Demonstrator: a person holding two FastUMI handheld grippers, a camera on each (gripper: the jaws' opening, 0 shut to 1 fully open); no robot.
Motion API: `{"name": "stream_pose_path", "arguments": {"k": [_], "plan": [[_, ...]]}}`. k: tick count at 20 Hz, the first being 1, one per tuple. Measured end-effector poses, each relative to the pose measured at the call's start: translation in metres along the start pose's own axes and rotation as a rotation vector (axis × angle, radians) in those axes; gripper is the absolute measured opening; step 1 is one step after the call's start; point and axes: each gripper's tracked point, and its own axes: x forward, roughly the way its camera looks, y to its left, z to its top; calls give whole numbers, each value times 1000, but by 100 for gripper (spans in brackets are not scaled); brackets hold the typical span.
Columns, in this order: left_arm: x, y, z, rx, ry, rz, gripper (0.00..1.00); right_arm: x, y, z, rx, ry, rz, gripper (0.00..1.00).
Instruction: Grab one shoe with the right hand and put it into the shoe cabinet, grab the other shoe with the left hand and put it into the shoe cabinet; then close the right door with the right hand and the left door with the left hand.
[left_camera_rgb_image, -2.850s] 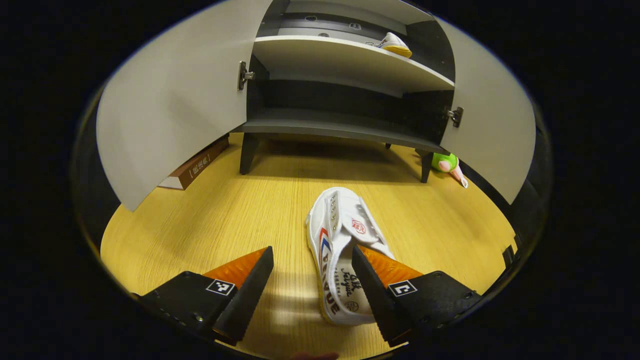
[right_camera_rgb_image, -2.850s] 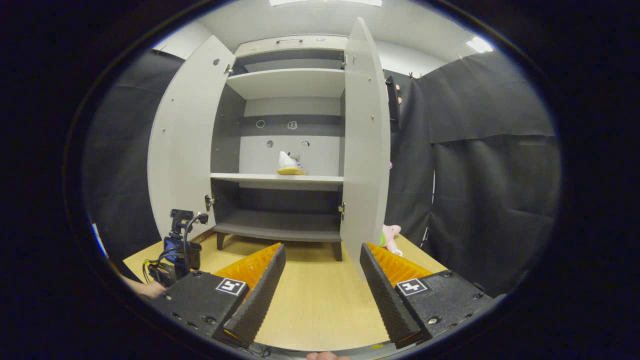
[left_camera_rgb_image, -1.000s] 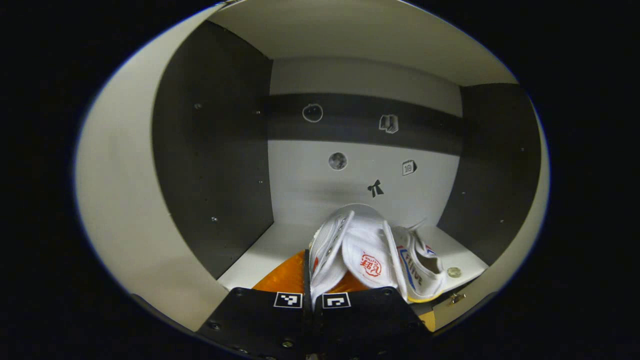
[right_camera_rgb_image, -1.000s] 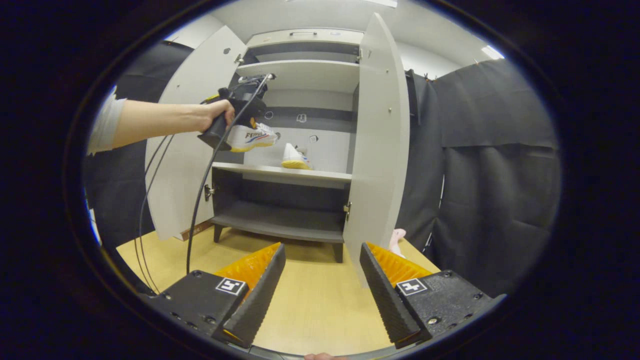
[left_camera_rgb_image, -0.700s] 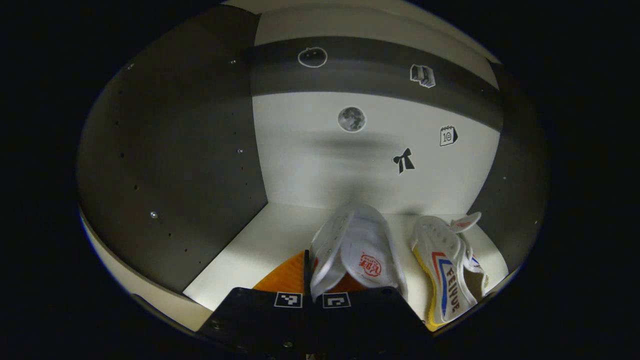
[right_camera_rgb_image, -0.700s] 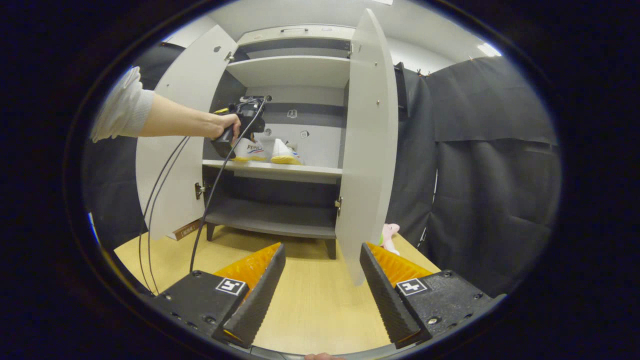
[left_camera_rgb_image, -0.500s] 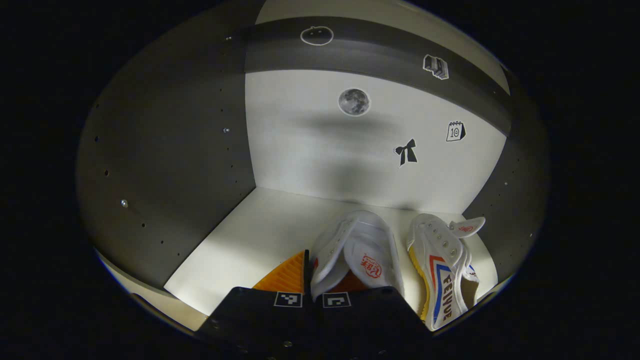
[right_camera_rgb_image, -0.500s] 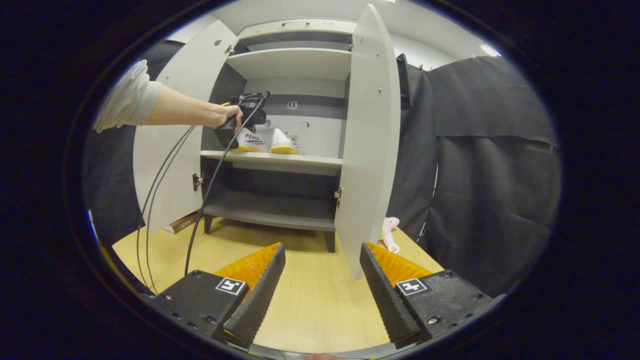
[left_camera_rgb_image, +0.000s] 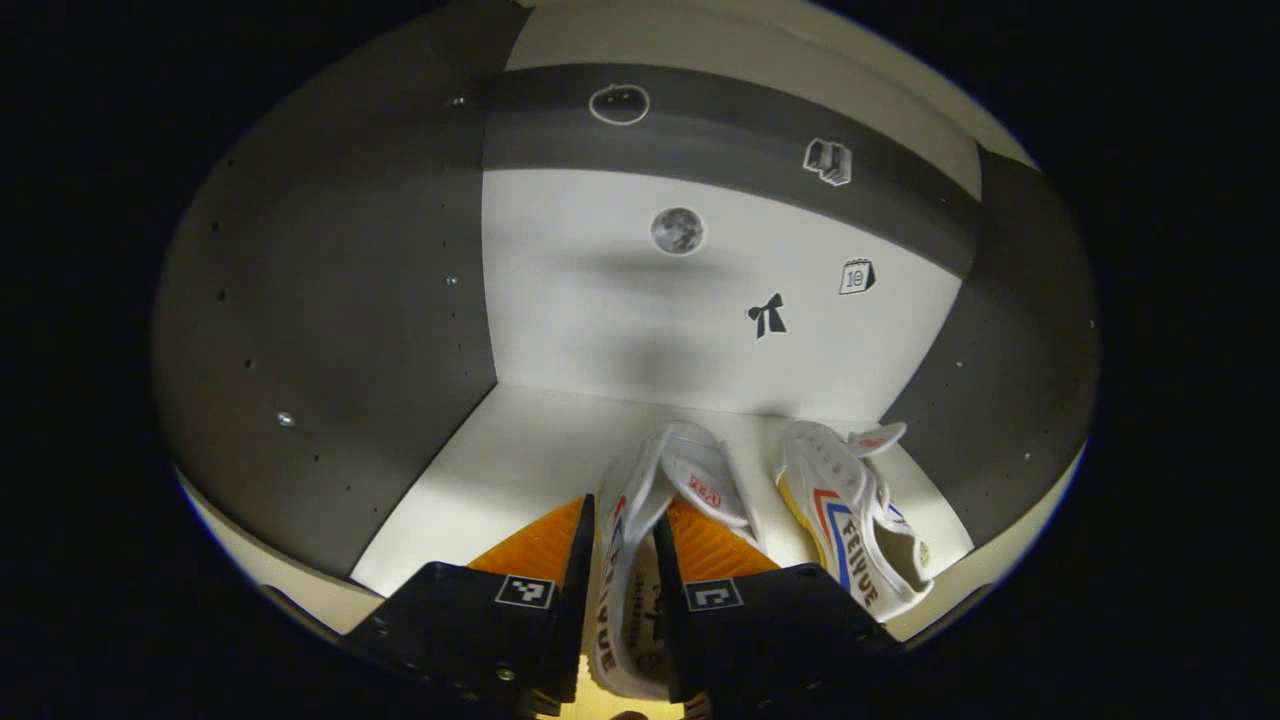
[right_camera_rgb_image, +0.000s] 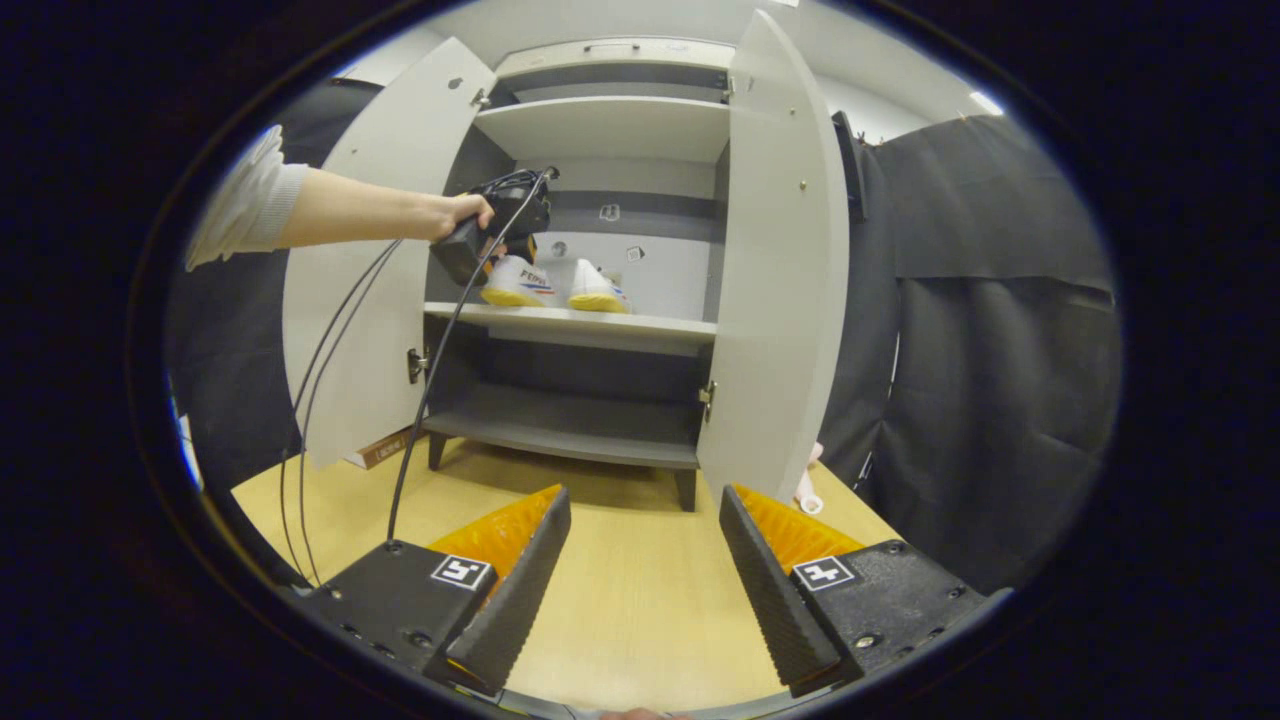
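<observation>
Two white shoes stand side by side on the cabinet's middle shelf (left_camera_rgb_image: 480, 470). One shoe (left_camera_rgb_image: 850, 520) rests at the right. The other shoe (left_camera_rgb_image: 690, 470) sits to its left, its side wall loose in the gap of my left gripper (left_camera_rgb_image: 622, 510), whose fingers stand parted. In the right gripper view a hand holds that left gripper (right_camera_rgb_image: 490, 235) at the shelf (right_camera_rgb_image: 600, 325), by the left shoe (right_camera_rgb_image: 520, 283) and the right shoe (right_camera_rgb_image: 597, 290). My right gripper (right_camera_rgb_image: 645, 500) hangs open and empty over the wooden floor, in front of the open right door (right_camera_rgb_image: 785, 260) and left door (right_camera_rgb_image: 370, 300).
A brown box (right_camera_rgb_image: 380, 450) lies by the cabinet's left leg. A pink toy (right_camera_rgb_image: 808, 485) peeks out behind the right door. Black cloth (right_camera_rgb_image: 1000, 350) hangs at the right. Cables (right_camera_rgb_image: 420, 380) trail down from the left gripper. The lower shelf (right_camera_rgb_image: 560, 435) holds nothing.
My left gripper took the shoe off the floor, carried it onto the middle shelf beside the other shoe, and its fingers have now parted. The right gripper stayed open, drifting slightly.
</observation>
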Motion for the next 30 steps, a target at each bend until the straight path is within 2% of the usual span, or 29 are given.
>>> {"name": "stream_pose_path", "arguments": {"k": [5,8,11,12,13,14,18,20,22,25,26,27,30], "plan": [[-80,-1,15,59,-188,-41,46,-3,9,6,9,-22,44,95],[-127,-3,0,53,-273,-83,66,-4,3,11,-9,-38,41,95],[-171,-1,-24,42,-364,-90,70,-9,-1,20,5,-57,48,95],[-185,2,-32,45,-395,-79,90,-11,-2,23,8,-63,51,94],[-200,9,-37,50,-436,-54,91,-14,-3,26,10,-70,54,95],[-213,13,-45,56,-473,-36,76,-17,-4,30,12,-77,56,95],[-263,20,-90,73,-564,14,78,-31,-12,46,37,-102,42,96],[-279,23,-120,55,-574,25,80,-36,-16,49,42,-106,30,98],[-293,32,-150,59,-583,69,83,-41,-20,47,31,-102,17,99],[-315,34,-187,132,-638,125,86,-51,-18,44,37,-99,20,99],[-319,29,-205,153,-640,126,74,-55,-18,43,42,-94,23,99],[-322,22,-223,155,-634,112,89,-58,-18,41,48,-92,24,99],[-326,2,-270,144,-597,62,89,-64,-17,39,60,-83,23,99]]}}
